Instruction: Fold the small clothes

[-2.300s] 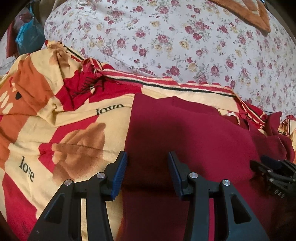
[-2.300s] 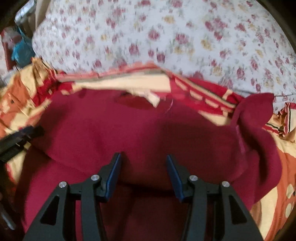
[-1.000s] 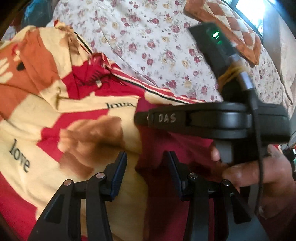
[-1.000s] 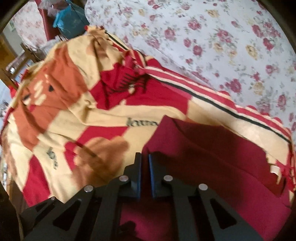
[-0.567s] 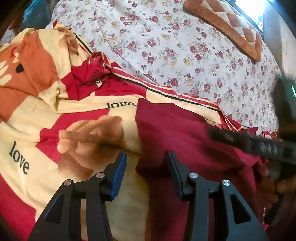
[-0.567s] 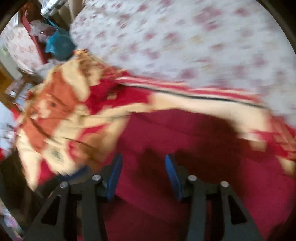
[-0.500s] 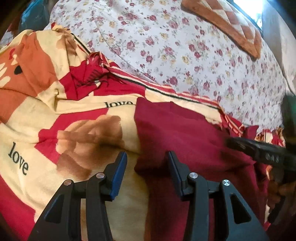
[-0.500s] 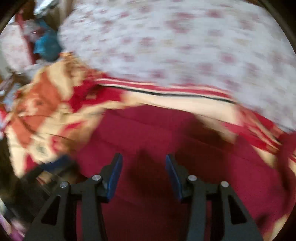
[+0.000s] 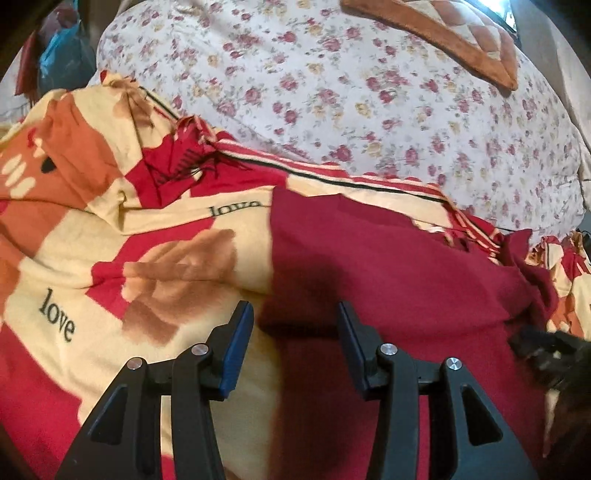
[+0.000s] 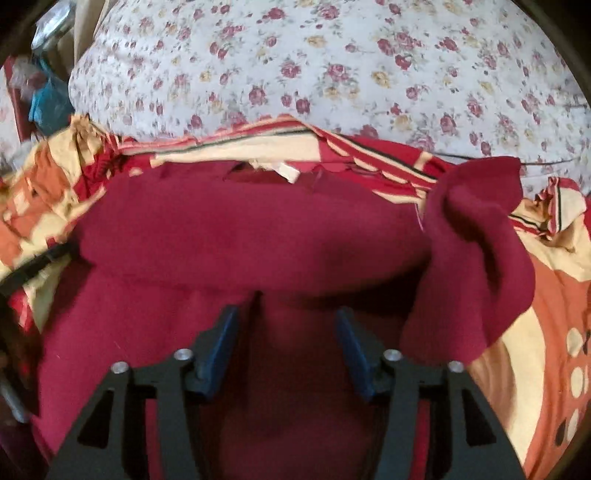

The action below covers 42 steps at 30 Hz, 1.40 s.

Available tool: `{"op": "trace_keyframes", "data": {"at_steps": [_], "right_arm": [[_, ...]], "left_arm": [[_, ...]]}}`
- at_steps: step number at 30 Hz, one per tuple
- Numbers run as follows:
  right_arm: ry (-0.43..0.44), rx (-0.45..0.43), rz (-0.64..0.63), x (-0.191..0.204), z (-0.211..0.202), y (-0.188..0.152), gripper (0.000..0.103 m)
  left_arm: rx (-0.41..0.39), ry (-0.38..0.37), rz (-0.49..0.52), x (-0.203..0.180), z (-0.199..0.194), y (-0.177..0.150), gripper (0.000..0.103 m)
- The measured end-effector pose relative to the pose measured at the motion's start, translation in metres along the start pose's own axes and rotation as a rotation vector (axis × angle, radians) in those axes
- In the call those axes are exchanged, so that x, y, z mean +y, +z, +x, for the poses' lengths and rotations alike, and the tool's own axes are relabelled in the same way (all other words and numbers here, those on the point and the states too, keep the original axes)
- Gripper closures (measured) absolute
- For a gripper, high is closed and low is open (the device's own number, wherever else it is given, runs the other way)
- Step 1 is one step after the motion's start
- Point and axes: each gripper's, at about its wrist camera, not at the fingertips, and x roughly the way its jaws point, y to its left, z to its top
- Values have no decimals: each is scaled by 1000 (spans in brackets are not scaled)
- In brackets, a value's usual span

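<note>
A dark red garment (image 9: 388,266) lies flat on a patterned blanket, its upper part folded over the lower. My left gripper (image 9: 294,317) hovers over the garment's left edge. Its jaws are apart and opening a little, and the blue pads (image 9: 240,332) press on nothing. My right gripper (image 10: 286,317) is above the middle of the garment (image 10: 240,236), jaws opening, with only flat cloth below them. A bunched red sleeve (image 10: 476,258) sticks out at the right. Each gripper shows at the edge of the other's view: the right gripper (image 9: 543,350) and the left gripper (image 10: 33,269).
The yellow, red and orange blanket (image 9: 110,240) printed with "love" covers the near part of the bed. Behind it spreads a white floral sheet (image 9: 369,92) with a brown quilted cushion (image 9: 443,29) at the back. Blue and red clutter (image 10: 44,99) stands off the bed's left side.
The right gripper was shut at the garment's left edge beside the left gripper; it has opened and swung right, over the garment's middle. The left gripper shifted slightly.
</note>
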Motion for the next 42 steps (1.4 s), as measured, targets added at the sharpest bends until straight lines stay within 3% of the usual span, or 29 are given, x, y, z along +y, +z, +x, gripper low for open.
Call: {"op": "trace_keyframes", "data": {"at_steps": [3,6,12,18,25,28,31,33,34,42], "right_arm": [[44,-46,13,-9,-21,-5,42],[60,-78,72,-27,-39,-4,40],[59,-106,124,-45,-43,3,40],[-7,-192,330,-111,-38,49,32],[-56,-127,534,-206,22,112,32],[-37,-81,577,-227,50,122,42],[-39,-33,578,-237,73,124,62],[-32,-29,569,-240,76,121,89],[-25,-47,574,-241,71,117,95],[97,-190,485,-220,-8,94,96]], "left_arm": [[1,-22,32,-23,-18,3,77],[13,3,69,-46,-24,10,77],[0,-2,72,-58,-1,14,77],[48,17,80,-53,42,5,77],[34,26,171,-63,52,5,77],[32,13,171,-61,52,7,77],[34,-5,148,-58,53,10,77],[35,-13,140,-57,53,11,77],[34,-16,137,-56,52,11,77],[-23,-37,82,-43,35,19,77]]}}
